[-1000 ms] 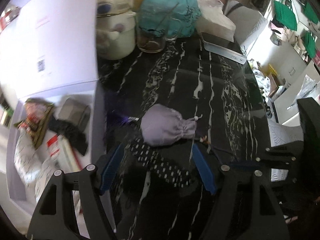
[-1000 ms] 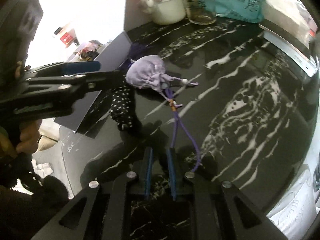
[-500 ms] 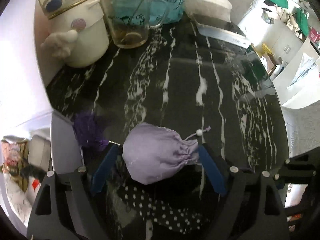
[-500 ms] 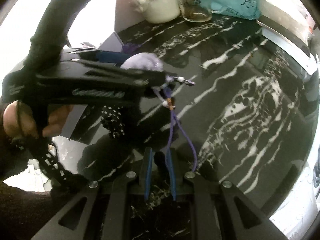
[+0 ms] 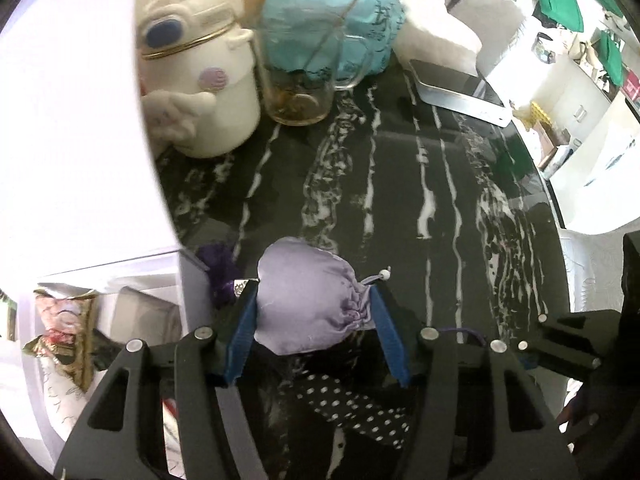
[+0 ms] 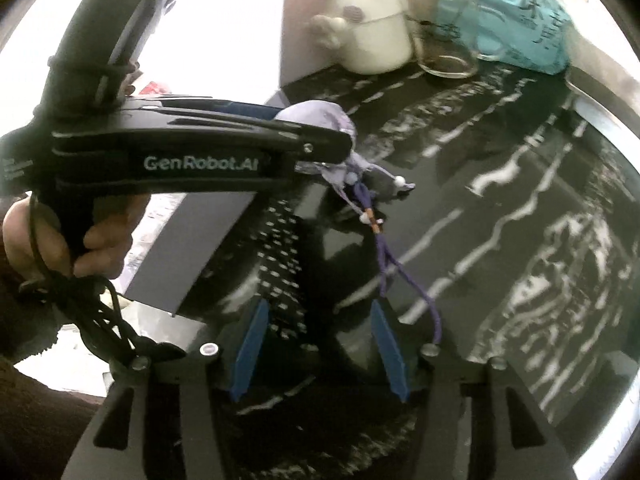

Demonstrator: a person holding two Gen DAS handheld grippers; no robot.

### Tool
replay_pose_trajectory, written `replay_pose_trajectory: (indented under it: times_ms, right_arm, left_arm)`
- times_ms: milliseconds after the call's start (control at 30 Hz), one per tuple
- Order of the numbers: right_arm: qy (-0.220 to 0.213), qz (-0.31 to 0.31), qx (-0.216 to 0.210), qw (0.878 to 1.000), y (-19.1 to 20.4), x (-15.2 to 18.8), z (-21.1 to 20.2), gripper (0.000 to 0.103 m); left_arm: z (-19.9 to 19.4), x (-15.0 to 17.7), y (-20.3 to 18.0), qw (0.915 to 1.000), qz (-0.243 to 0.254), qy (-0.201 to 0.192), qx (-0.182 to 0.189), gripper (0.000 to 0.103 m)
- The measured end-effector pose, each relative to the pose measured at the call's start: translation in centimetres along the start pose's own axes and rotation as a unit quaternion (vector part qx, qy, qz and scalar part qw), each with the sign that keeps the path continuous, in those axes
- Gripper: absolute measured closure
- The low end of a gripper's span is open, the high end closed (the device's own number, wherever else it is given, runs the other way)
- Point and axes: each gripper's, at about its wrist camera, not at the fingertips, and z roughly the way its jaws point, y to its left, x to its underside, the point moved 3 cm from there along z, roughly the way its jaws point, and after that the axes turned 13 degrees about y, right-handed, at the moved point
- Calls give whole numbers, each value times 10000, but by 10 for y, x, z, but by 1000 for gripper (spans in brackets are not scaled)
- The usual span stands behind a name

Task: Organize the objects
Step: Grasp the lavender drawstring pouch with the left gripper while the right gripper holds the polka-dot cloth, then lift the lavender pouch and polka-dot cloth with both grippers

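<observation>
On black marble | lilac pouch (image 5: 308, 304) neck rightward | left claw (image 5: 316, 332) closing on it | right claw (image 6: 320, 344) opening, empty

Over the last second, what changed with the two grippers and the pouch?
The left gripper moved up around the lilac pouch and its jaws are closing, pads now against both sides. The right gripper, shut a second ago, is opening over the polka-dot cloth. The pouch, purple cord and cloth stayed on the table.
</observation>
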Motion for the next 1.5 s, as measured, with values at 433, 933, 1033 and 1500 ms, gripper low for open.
replay_pose_trajectory:
  times_ms: [433, 933, 1033, 1500]
  right_arm:
    - [239, -441, -103, 9987, 25, -8, 28, 83]
    - [190, -91, 542, 9983, -1, 36, 0, 84]
    - [159, 150, 703, 9973, -13, 47, -8, 84]
    - [66, 689, 1035, 9922, -23, 104, -34, 84]
  left_arm:
    - [9, 12, 15, 9999, -43, 148, 36, 49]
    - [13, 18, -13, 9995, 0, 233, 232, 49]
    - [13, 21, -18, 9994, -56, 234, 236, 49]
    - [3, 75, -39, 9989, -188, 409, 126, 49]
